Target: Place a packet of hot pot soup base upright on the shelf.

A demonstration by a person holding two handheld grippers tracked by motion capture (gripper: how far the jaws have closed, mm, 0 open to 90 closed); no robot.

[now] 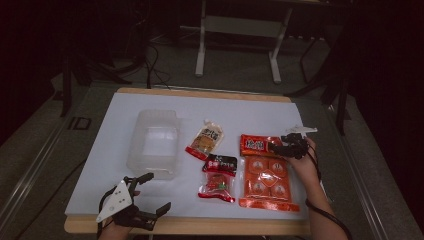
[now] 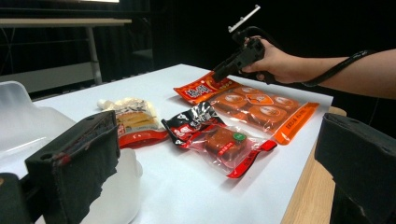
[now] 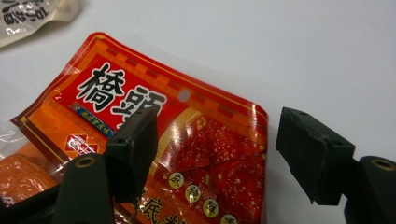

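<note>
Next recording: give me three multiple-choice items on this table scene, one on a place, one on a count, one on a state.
1. Where is the right claw?
A. inside the clear tub
B. above the header of the large orange pack
C. off the table

2. How many snack packs lie on the white sheet?
A. two
B. three
C. five

3. How does the left claw stand?
A. open, holding nothing
B. shut on a pack
C. shut on the tub

Answers:
1 B: its jaws straddle the large orange pack.
2 B: the orange one, a beige pouch, a red-black pack.
3 A: jaws apart near the clear tub.
</note>
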